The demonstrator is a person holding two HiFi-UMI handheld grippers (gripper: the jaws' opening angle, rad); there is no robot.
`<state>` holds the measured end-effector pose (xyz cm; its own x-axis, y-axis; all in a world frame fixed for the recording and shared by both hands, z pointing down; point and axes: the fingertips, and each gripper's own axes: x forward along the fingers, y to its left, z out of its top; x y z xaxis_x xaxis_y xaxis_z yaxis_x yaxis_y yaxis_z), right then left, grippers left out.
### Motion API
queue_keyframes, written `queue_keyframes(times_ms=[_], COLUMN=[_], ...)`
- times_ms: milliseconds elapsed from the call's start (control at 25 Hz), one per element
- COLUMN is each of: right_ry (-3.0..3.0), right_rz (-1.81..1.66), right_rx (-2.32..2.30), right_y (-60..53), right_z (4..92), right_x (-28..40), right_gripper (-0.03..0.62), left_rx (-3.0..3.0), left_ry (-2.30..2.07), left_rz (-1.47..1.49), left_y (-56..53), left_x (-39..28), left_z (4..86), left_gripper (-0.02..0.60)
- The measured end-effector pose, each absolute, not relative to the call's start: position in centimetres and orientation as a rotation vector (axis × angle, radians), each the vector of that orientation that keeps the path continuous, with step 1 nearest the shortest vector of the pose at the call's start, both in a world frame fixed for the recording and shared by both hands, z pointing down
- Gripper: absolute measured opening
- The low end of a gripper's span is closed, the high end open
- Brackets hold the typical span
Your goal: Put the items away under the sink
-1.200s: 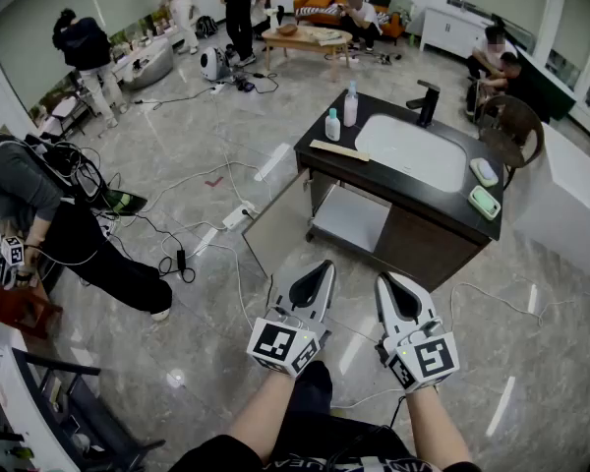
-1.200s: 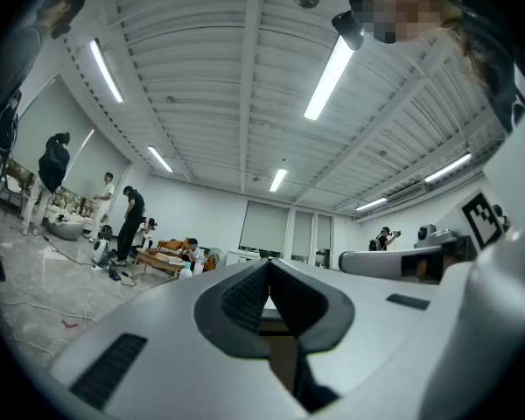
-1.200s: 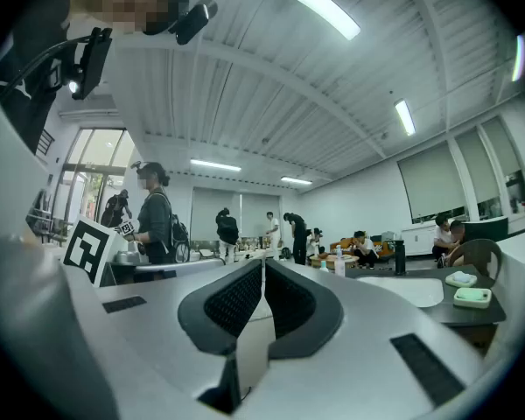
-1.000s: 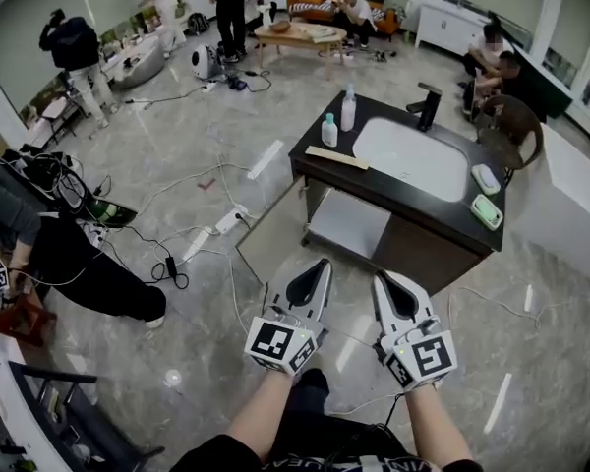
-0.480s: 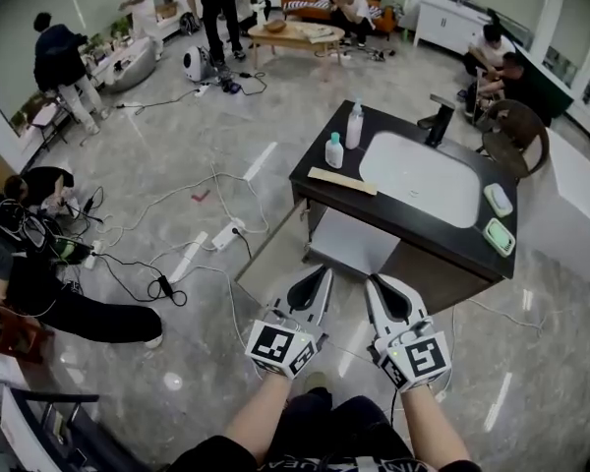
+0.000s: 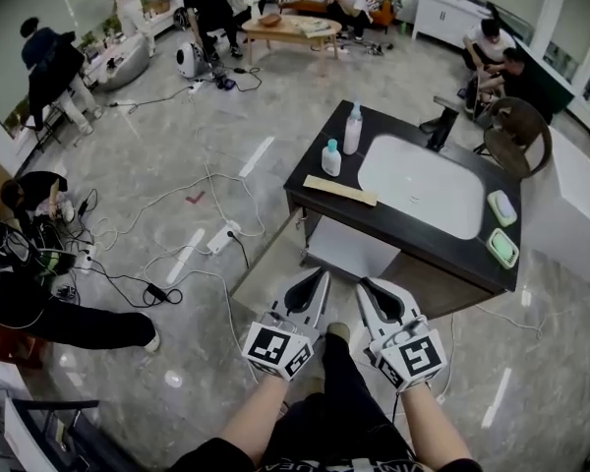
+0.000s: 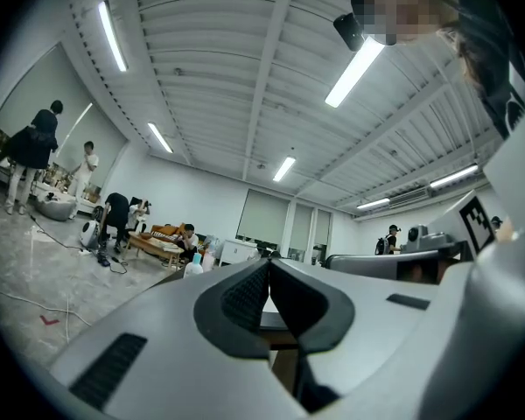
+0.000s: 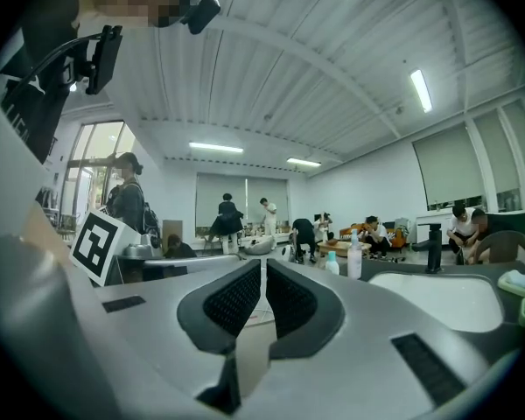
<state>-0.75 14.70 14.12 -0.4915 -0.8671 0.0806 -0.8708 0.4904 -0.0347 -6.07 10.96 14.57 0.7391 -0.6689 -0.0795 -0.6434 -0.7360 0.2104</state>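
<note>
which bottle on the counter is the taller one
The slim clear bottle; the teal-capped bottle beside it is shorter and squatter.

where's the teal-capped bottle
In the head view, the teal-capped bottle stands at the left end of the counter, between the tall bottle and the wooden strip.

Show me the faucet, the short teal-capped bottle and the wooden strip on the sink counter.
faucet (image 6: 439, 130), head view, on its black upright body
short teal-capped bottle (image 6: 330, 161), head view, on its white body
wooden strip (image 6: 340, 191), head view, at its middle
</note>
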Motion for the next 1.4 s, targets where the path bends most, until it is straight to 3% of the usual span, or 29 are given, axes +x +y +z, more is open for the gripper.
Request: queue_keyframes(times_ms=[1400], right_ry=[-2.574], right_rz=[0.193], right_rx=[1.102], right_y=[-5.6], right_z=[22.5], right_x=[2.8], right_gripper=[0.040], left_rx=[2.625], left_ry=[-1.062], left_rz=[-0.070], left_y=[-7.5], left_x=[0.3], left_z=[22.8], left_gripper=[0.009])
